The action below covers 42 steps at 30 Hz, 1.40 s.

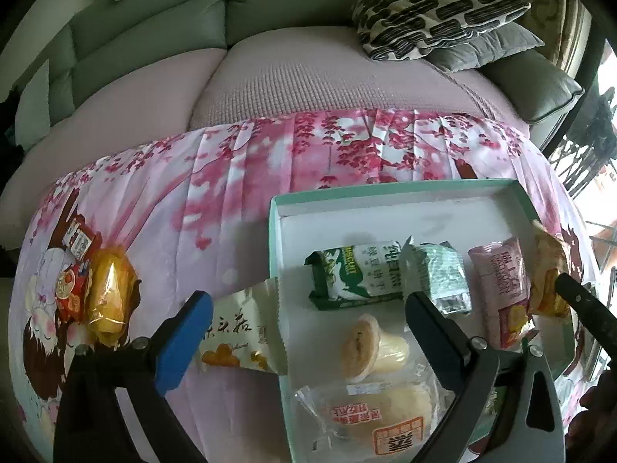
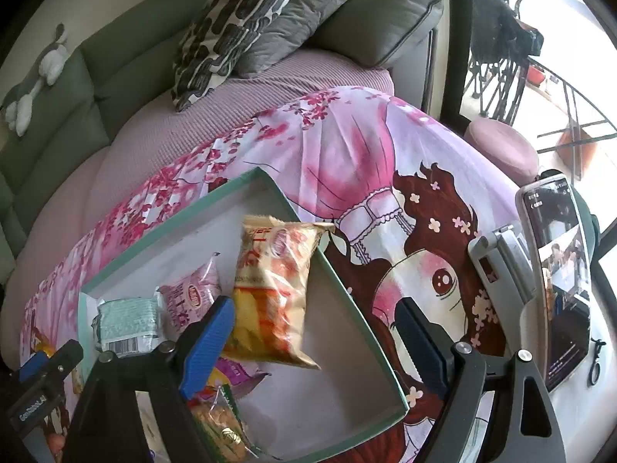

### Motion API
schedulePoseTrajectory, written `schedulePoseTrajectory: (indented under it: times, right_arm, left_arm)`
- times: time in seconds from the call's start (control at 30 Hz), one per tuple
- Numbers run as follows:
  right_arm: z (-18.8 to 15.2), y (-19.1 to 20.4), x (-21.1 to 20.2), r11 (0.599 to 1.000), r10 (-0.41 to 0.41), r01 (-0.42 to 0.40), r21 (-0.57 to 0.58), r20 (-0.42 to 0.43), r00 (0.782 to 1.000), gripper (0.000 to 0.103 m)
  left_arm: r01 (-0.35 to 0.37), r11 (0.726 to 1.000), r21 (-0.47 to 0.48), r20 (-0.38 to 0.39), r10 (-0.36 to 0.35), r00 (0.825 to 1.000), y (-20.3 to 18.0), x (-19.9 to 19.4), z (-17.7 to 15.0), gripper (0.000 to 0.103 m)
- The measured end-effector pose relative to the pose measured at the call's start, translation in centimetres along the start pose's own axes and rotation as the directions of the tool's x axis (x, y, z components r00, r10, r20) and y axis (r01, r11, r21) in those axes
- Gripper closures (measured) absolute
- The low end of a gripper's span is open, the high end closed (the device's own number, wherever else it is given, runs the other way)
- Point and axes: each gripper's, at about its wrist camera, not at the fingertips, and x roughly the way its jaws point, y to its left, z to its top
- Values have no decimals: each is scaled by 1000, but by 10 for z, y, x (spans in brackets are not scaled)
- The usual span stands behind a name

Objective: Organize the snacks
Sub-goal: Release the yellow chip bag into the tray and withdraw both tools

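Note:
A white box with a teal rim (image 1: 385, 193) lies on the pink printed cloth. Inside it are a green-and-white biscuit pack (image 1: 358, 274), a pale green pack (image 1: 443, 277), a pink pack (image 1: 501, 289), a mushroom-shaped snack (image 1: 370, 347) and a wrapped bun (image 1: 366, 413). My left gripper (image 1: 308, 332) is open above the box's left rim, where a cream packet (image 1: 239, 335) lies across the edge beside the blue pad. My right gripper (image 2: 314, 343) is open over the box (image 2: 339, 277). An orange-yellow packet (image 2: 273, 293) lies loose between its fingers, its top resting on the rim.
Left of the box, a yellow packet (image 1: 110, 293), a red packet (image 1: 71, 293) and a small brown packet (image 1: 79, 239) lie on the cloth. A phone on a stand (image 2: 559, 281) is at the right. Cushions (image 1: 435, 11) and a sofa back stand behind.

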Motion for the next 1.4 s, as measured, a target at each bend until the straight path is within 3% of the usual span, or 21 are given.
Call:
schedulePoseTrajectory:
  times: [0.1, 0.5, 1.0, 1.4]
  right_arm:
    - [0, 1, -2, 1000, -5, 5, -5, 2, 1000, 0]
    - [0, 7, -4, 1000, 4, -4, -31, 7, 1000, 0]
    - [1, 27, -10, 996, -35, 36, -85, 11, 999, 0]
    - [2, 55, -24, 993, -21, 26, -113, 41, 999, 0]
  left_arm:
    - [-8, 1000, -7, 1, 8, 1000, 3, 0, -2, 3]
    - [-11, 999, -50, 19, 12, 1000, 16, -1, -3, 3]
    - [18, 1000, -19, 14, -18, 1000, 22, 2, -4, 3]
    - [-20, 999, -45, 31, 21, 999, 61, -6, -8, 3]
